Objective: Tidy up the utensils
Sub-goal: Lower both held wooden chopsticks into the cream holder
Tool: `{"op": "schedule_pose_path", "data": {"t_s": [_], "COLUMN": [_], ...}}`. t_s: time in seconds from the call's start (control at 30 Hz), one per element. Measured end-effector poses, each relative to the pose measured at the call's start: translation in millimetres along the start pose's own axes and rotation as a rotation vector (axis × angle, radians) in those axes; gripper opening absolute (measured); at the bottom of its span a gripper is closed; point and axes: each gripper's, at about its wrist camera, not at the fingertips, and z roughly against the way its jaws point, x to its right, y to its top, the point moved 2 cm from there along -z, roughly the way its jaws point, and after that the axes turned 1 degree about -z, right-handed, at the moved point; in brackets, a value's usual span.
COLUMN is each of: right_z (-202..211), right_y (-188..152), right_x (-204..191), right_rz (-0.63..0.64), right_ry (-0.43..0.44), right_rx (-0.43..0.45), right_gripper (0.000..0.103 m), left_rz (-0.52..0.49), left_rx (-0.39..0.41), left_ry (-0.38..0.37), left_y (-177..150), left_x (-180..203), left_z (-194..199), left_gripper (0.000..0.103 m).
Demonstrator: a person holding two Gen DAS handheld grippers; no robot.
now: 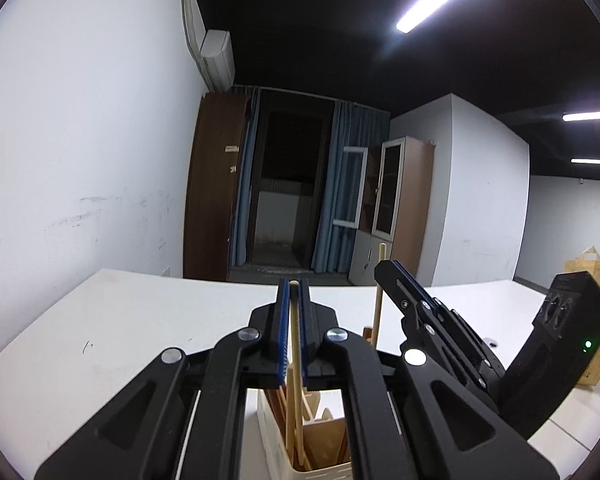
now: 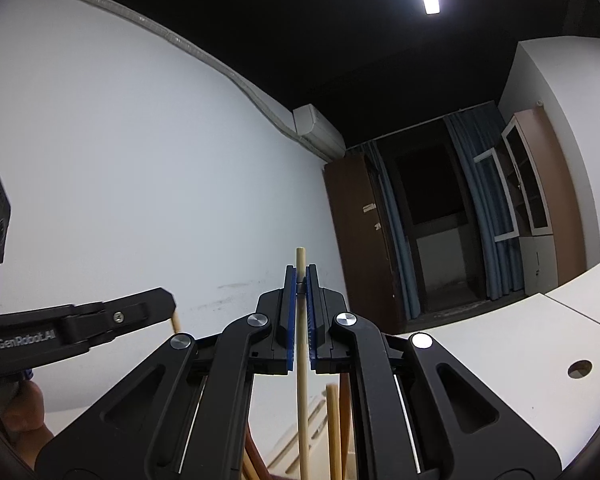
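Note:
In the left wrist view my left gripper [image 1: 294, 290] is shut on a thin, upright wooden stick [image 1: 296, 344]. Its lower end reaches into a cream utensil holder [image 1: 274, 436] right below the jaws, among several other wooden utensils [image 1: 324, 436]. My right gripper [image 1: 386, 272] comes in from the right, shut on a second wooden stick [image 1: 378, 304] just behind the holder. In the right wrist view the right gripper [image 2: 300, 276] clamps that pale stick [image 2: 302, 400], which pokes up above the fingertips. The left gripper [image 2: 166, 300] shows at the left with its stick's end [image 2: 176, 324].
The holder stands on a white table [image 1: 120, 320] beside a white wall [image 1: 80, 140]. A brown paper bag [image 1: 580, 266] sits at the far right. The table has a round cable hole [image 2: 580, 369]. A hand [image 2: 24, 412] grips the left tool. More wooden utensils [image 2: 333, 424] stand below the right jaws.

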Motion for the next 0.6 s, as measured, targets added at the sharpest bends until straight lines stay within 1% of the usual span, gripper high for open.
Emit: {"op": "schedule_pose_path", "data": {"t_s": [0.1, 0.33, 0.6], "right_z": [3.3, 6.5, 11.9], "right_y": [-4.3, -7.7, -16.2], "right_x": [1.8, 6.4, 4.4], "right_rz": [-0.003, -0.004, 0.020], "right_ry": [-0.001, -0.011, -0.026], "right_rx": [-0.002, -0.030, -0.079], "right_gripper": [0.004, 0.004, 0.004], "left_rz": [0.012, 0.000, -0.012], "left_rx": [-0.021, -0.064, -0.114], "left_ry": [-0.012, -0.022, -0.014], "left_y": [-4.0, -15.9, -25.6], "left_x": [-4.9, -6.9, -8.5], "left_z": [-0.7, -3.3, -7.3], "left_gripper": [0.004, 0.004, 0.004]}}
